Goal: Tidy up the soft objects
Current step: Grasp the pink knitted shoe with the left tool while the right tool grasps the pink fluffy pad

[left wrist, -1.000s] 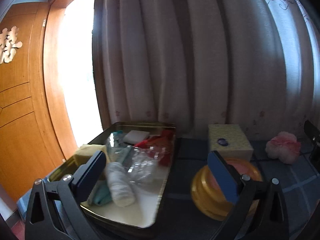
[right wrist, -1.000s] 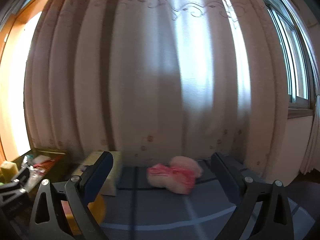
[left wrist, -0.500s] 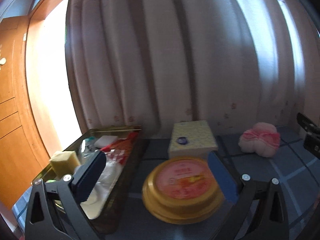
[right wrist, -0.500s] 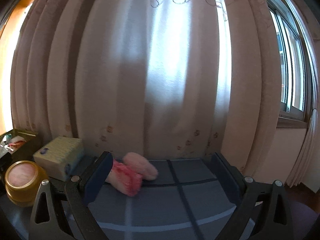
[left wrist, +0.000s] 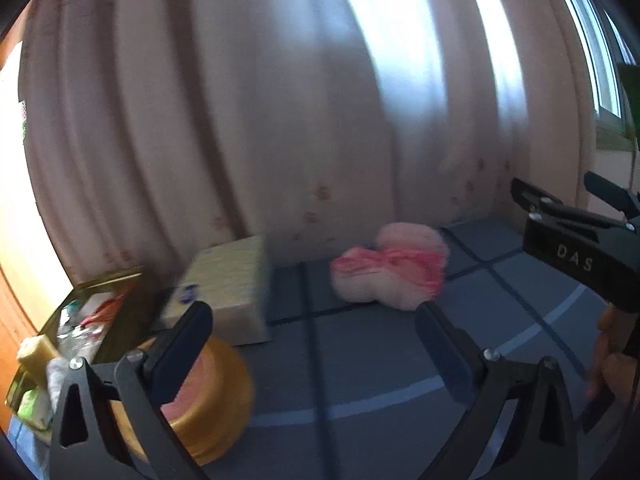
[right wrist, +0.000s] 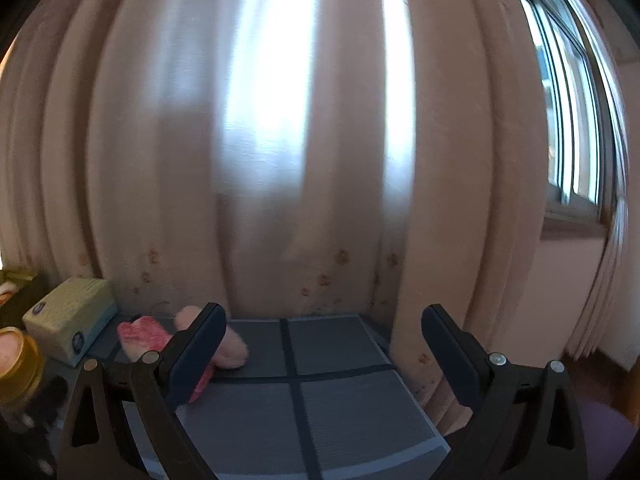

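A pink fluffy soft toy (left wrist: 394, 268) lies on the dark blue checked tabletop (left wrist: 360, 360) near the curtain. My left gripper (left wrist: 312, 336) is open and empty, short of the toy. In the right wrist view the toy (right wrist: 144, 336) lies at the left, partly behind the left finger. My right gripper (right wrist: 322, 340) is open and empty, over the table's right end. The right gripper's body shows at the right edge of the left wrist view (left wrist: 580, 248).
A yellow-green tissue box (left wrist: 228, 284) and a round yellow tin with a pink lid (left wrist: 200, 396) stand left of the toy. A metal tray (left wrist: 80, 320) of mixed items lies at far left. Curtains (right wrist: 280, 140) hang behind the table; its right edge (right wrist: 420, 392) drops off.
Both views have swung to the right. The tray has slid to the left edge of the left wrist view and the pink toy now lies ahead of the left gripper. Both grippers stayed open.
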`<state>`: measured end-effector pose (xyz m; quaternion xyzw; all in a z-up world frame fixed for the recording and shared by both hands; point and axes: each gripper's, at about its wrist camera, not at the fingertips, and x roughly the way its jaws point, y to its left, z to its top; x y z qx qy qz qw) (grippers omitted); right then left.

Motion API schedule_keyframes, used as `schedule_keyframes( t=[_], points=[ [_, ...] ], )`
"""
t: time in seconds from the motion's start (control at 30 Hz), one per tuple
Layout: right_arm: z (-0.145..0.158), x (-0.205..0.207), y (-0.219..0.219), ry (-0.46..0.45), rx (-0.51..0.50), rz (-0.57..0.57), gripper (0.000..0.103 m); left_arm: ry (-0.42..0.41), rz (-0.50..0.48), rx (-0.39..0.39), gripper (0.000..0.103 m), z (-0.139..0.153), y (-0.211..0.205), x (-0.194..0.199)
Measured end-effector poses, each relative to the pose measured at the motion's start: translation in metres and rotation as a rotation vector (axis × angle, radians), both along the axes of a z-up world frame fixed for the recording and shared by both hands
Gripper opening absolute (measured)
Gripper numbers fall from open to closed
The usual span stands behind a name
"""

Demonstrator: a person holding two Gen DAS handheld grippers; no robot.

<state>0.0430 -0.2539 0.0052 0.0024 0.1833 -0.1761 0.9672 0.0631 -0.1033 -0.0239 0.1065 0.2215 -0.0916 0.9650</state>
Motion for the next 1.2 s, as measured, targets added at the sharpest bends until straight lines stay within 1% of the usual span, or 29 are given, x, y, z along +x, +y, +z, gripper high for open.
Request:
schedule_keyframes(
  t=[0.07, 0.17, 0.33, 0.53, 0.63, 0.67, 0.73, 0.8, 0.83, 0.9, 0.93, 0.97, 1.03, 1.07, 1.2],
  points=[
    [-0.002, 0.003, -0.012, 0.003, 0.038, -0.012, 0.100, 0.008, -0.017, 0.006, 0.103, -0.001, -0.014, 0.005],
    [-0.003, 0.005, -0.018, -0.001, 0.036, -0.022, 0.100, 0.044, -0.040, -0.001, 0.103, -0.004, -0.035, 0.018],
    [-0.005, 0.007, -0.019, 0.005, 0.038, -0.023, 0.100, 0.148, -0.027, -0.050, 0.102, -0.011, -0.054, 0.055],
    [-0.005, 0.006, -0.020, 0.000, 0.045, -0.038, 0.100, 0.276, 0.008, -0.029, 0.101, -0.027, -0.072, 0.097],
    [-0.006, 0.007, -0.021, 0.003, 0.048, -0.040, 0.100, 0.377, 0.040, -0.023, 0.097, -0.040, -0.071, 0.113],
    [-0.006, 0.007, -0.020, 0.003, 0.048, -0.041, 0.100, 0.422, 0.047, -0.040, 0.094, -0.045, -0.067, 0.119],
    [-0.005, 0.007, -0.020, 0.002, 0.047, -0.041, 0.100, 0.490, 0.050, -0.098, 0.090, -0.052, -0.057, 0.127],
    [-0.005, 0.007, -0.020, 0.004, 0.048, -0.041, 0.100, 0.487, 0.055, -0.154, 0.085, -0.051, -0.048, 0.128],
    [-0.005, 0.008, -0.020, 0.005, 0.049, -0.041, 0.100, 0.485, 0.064, -0.164, 0.082, -0.051, -0.045, 0.127],
    [-0.006, 0.008, -0.021, 0.005, 0.052, -0.040, 0.100, 0.476, 0.075, -0.183, 0.073, -0.050, -0.040, 0.124],
    [-0.006, 0.008, -0.021, 0.004, 0.053, -0.039, 0.100, 0.472, 0.078, -0.200, 0.062, -0.049, -0.037, 0.121],
    [-0.005, 0.007, -0.021, 0.004, 0.053, -0.039, 0.100, 0.468, 0.080, -0.222, 0.056, -0.048, -0.032, 0.119],
    [-0.006, 0.007, -0.020, 0.004, 0.051, -0.038, 0.100, 0.468, 0.082, -0.273, 0.040, -0.048, -0.017, 0.114],
    [-0.006, 0.007, -0.020, 0.005, 0.051, -0.038, 0.100, 0.467, 0.086, -0.292, 0.038, -0.048, -0.011, 0.112],
    [-0.006, 0.008, -0.020, 0.007, 0.048, -0.034, 0.100, 0.438, 0.122, -0.344, 0.038, -0.045, 0.015, 0.096]
  ],
)
